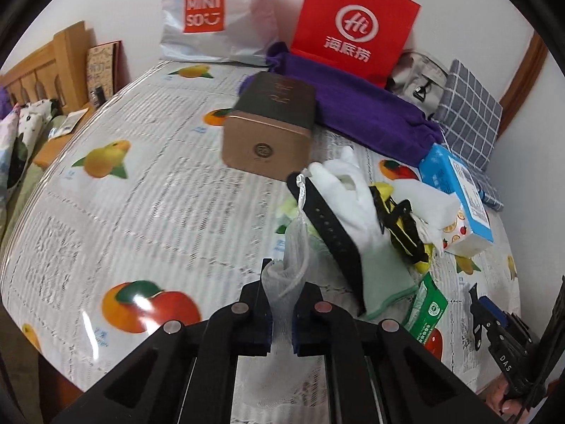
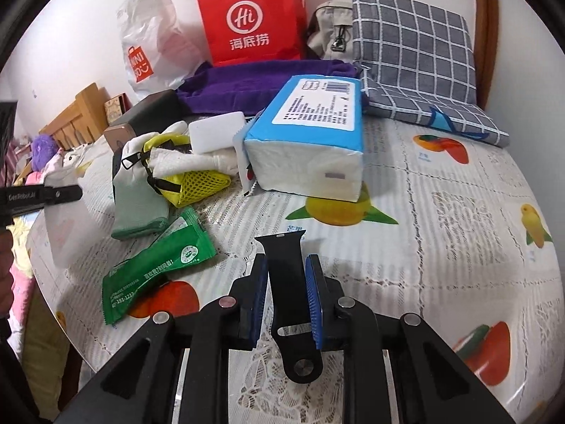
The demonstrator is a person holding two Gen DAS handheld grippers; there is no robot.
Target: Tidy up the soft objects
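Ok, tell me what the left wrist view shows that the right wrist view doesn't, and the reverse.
Only the left wrist view shows the left gripper shut on a white mesh pouch, and the whole bronze tin. Only the right wrist view shows the right gripper shut on a black watch strap, and the tissue pack's open white end. Both show the red bag, purple cloth, checked cushion, green packet and white glove.

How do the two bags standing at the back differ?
The red paper bag is stiff, upright and flat-sided; the white plastic bag is crumpled and slumped. The red paper bag carries a round white logo; the white plastic bag has an orange-red square logo. The red one stands behind the purple cloth. Both lean at the wall.
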